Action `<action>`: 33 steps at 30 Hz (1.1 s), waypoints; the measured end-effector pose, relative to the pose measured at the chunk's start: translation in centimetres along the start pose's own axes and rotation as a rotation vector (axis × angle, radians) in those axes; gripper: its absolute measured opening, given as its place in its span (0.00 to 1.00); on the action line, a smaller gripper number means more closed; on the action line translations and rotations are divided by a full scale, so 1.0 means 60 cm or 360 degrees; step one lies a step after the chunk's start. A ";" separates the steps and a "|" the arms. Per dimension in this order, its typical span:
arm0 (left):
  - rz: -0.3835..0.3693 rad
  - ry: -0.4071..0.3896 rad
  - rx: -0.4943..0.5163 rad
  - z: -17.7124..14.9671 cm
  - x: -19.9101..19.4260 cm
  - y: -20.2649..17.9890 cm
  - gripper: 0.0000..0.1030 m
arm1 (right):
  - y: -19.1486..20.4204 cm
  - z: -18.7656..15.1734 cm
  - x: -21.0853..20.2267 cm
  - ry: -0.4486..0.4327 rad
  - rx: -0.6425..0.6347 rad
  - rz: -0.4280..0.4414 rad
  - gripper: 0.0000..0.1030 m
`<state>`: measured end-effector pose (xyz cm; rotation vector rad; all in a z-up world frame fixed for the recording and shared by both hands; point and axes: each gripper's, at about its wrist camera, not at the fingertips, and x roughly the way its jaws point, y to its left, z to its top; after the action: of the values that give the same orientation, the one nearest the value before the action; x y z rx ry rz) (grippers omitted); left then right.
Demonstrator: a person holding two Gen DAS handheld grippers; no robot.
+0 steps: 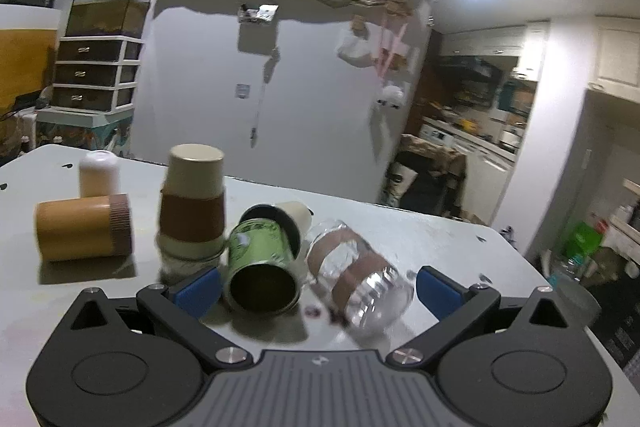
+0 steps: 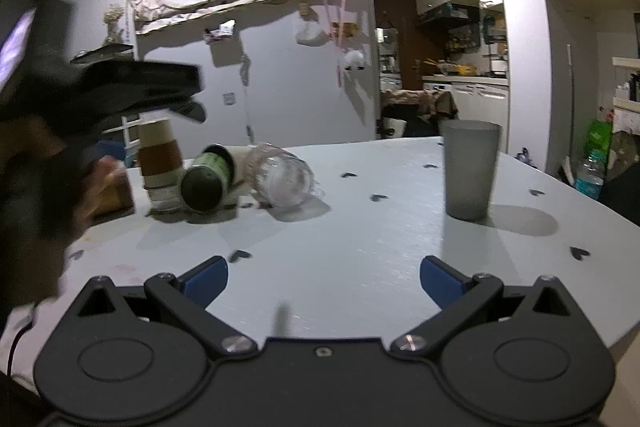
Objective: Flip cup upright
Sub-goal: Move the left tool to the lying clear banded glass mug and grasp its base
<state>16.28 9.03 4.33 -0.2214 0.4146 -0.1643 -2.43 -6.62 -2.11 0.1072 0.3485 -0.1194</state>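
Observation:
Several cups lie on a white table [image 1: 420,239]. A green cup [image 1: 262,263] lies on its side, mouth toward me, between the fingers of my open left gripper [image 1: 318,291]. A clear plastic cup with brown bands [image 1: 358,275] lies on its side just right of it. A tan cup with a brown sleeve [image 1: 194,203] stands upside down to the left. An orange-brown cup [image 1: 82,229] lies on its side at far left. My right gripper [image 2: 324,283] is open and empty over bare table. A grey cup [image 2: 470,169] stands upright ahead of it at right.
A small white cup [image 1: 99,173] stands upside down behind the orange-brown one. The left gripper and hand [image 2: 60,147] show blurred at the left of the right wrist view, beside the cups [image 2: 208,177]. Drawers, a wall and a kitchen lie beyond the table edge.

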 end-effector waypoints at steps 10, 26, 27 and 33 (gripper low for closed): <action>0.0290 0.0160 -0.0114 -0.001 0.139 -0.109 0.93 | -0.084 -0.018 -0.008 0.0011 0.0129 -0.0145 1.00; 0.0441 0.0432 -0.0409 -0.035 0.242 -0.128 0.88 | -0.139 -0.041 -0.005 0.0068 0.0219 -0.0221 1.00; 0.0408 0.0437 -0.0423 -0.036 0.242 -0.126 0.83 | -0.138 -0.041 -0.004 0.0069 0.0217 -0.0219 1.00; 0.0263 0.0497 -0.0358 -0.034 0.225 -0.115 0.72 | -0.134 -0.039 0.000 0.0073 0.0218 -0.0210 1.00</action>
<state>26.85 -0.71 -0.90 -0.3834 0.7607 0.0123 -4.31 -14.24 -5.00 0.2229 0.3929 -0.2722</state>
